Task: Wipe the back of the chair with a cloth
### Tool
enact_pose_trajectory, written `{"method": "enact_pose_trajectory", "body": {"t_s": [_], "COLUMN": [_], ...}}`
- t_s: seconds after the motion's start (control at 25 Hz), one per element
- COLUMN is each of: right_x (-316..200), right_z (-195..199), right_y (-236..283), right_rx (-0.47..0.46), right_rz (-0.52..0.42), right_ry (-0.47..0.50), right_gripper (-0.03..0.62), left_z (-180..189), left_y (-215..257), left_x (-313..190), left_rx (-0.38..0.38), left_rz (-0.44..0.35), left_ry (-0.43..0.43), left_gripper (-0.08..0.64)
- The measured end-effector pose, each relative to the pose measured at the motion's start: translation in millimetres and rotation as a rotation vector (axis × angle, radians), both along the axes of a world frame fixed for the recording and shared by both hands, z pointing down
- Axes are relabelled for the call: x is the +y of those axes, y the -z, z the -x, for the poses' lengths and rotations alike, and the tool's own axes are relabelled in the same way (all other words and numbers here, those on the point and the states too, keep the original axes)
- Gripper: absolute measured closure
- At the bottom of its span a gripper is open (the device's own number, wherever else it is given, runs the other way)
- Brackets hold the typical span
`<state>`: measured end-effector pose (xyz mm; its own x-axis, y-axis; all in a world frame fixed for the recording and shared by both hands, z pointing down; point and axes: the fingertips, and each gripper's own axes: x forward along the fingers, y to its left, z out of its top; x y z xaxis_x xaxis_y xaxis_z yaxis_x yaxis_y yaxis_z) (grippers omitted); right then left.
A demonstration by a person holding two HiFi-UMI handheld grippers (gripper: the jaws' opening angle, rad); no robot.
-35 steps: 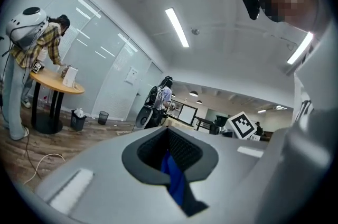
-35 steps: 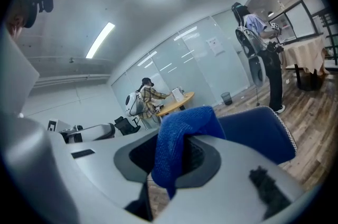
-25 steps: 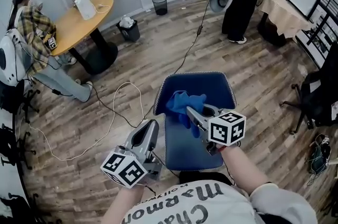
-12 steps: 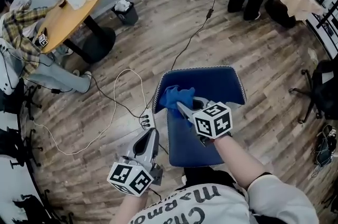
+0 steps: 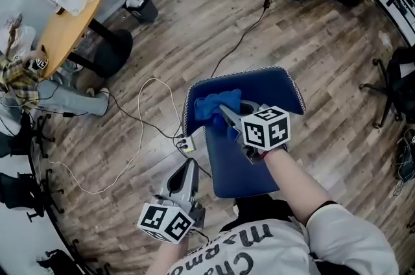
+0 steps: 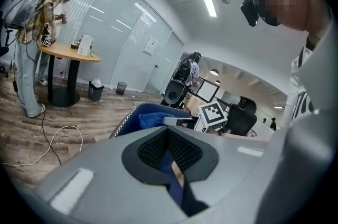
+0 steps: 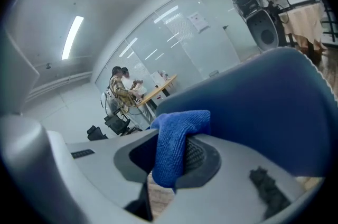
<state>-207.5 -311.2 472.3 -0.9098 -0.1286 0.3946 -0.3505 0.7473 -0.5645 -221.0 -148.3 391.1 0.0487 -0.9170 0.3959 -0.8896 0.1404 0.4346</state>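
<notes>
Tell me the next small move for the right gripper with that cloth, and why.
Probably slide the right gripper sideways toward the person's right, with the blue cloth pressed on the chair back. Its jaws are clamped on the cloth, which sits near the back's left end, while the rest of the back lies uncovered.

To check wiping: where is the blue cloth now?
Head view: the blue cloth is clamped in the right gripper, at the left of the chair back.
</notes>
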Motion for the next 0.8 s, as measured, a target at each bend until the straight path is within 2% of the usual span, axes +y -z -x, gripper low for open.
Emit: {"method": "enact_pose_trajectory", "body": {"t_s": [0.32,0.8], "right_x": [-37.0,-70.1], "right_z": [-52.8,-122.3], "right_y": [-6.2,-8.9], "right_rx": [0.009,0.045], "right_rz": [0.022,0.017], "right_ry": [-0.161,-0.328], "right_gripper": [0.511,0.511], "left_z": [-5.6,-30.1], "left_y": [3.4,5.1], "left_x": [-18.3,-47.2], "left_rx": [-0.013,-0.011], "left_rz": [-0.010,-0.025], "left_ry": [-0.041,-0.109], "left_gripper": [0.551,0.551]}}
